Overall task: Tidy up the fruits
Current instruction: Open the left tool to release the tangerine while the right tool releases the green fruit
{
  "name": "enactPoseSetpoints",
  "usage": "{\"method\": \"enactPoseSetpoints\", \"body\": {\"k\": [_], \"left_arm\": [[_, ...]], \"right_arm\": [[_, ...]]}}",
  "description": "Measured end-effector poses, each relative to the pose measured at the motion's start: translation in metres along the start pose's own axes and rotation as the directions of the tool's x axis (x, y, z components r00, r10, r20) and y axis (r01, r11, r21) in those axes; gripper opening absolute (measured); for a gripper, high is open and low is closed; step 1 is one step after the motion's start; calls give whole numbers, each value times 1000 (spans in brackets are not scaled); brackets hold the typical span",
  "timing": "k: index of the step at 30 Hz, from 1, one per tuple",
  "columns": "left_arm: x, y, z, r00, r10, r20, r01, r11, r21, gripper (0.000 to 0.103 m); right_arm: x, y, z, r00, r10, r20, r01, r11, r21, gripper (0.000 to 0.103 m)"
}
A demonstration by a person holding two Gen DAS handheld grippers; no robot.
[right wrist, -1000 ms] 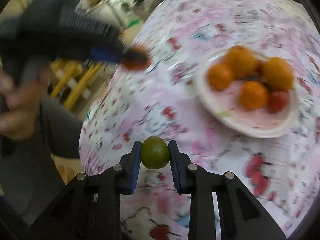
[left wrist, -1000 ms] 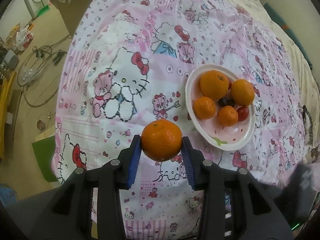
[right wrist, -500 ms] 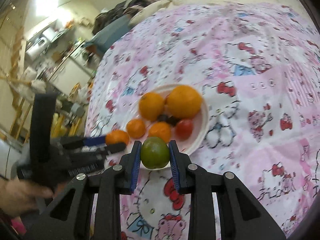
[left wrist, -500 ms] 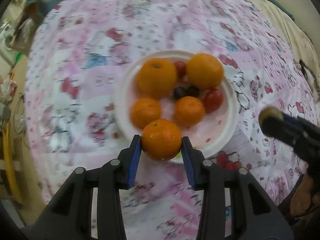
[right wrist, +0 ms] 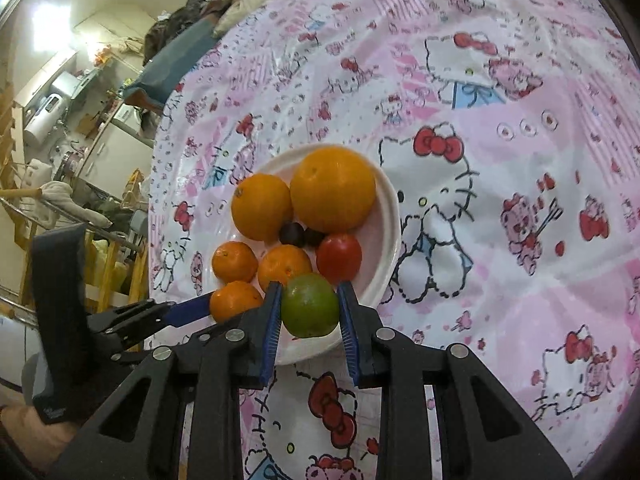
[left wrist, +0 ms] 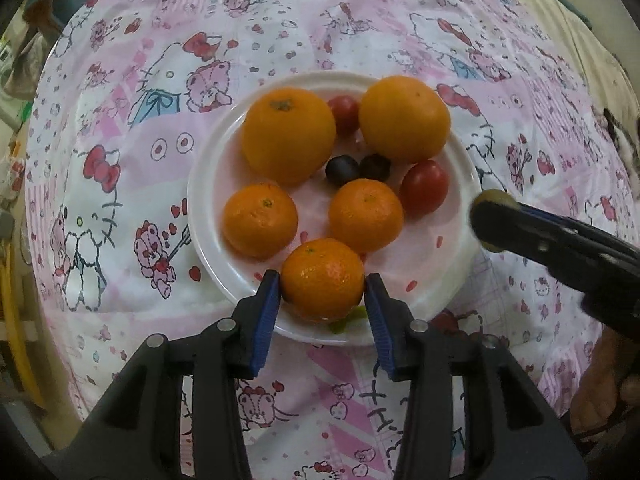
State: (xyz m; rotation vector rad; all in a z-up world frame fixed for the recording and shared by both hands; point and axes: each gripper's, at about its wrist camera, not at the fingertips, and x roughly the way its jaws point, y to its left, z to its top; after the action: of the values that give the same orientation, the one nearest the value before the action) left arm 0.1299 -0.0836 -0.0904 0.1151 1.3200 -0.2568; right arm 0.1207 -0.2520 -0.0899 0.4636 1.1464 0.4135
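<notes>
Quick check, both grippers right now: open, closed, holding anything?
Left gripper: closed on a small orange over the plate.
Right gripper: closed on a green lime.

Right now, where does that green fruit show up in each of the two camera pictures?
Left wrist view: the green fruit barely peeks out at right, mostly hidden by the right gripper, beside the plate's rim.
Right wrist view: low centre, between that gripper's blue pads, over the plate's near edge.
Shared landmark: the white plate of oranges.

Warm indoor light falls evenly; soft shadows sit under the fruit. Fisheye bends the edges into dark corners. Glare whitens the cloth; the right gripper blurs.
</notes>
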Motion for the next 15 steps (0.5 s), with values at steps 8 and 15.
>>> {"method": "enactPoseSetpoints", "body": {"k": [8,15], "left_arm": [[-20,0,-7,997,25,67,-27,999,34,81],[-29,19,-12,995,44,92,-41,999,-30,81]], "right_arm": [[17,-7,3,999,-6,-38,7,999,49,29],[25,-6,2,998,7,-60,-3,997,71,32]]}}
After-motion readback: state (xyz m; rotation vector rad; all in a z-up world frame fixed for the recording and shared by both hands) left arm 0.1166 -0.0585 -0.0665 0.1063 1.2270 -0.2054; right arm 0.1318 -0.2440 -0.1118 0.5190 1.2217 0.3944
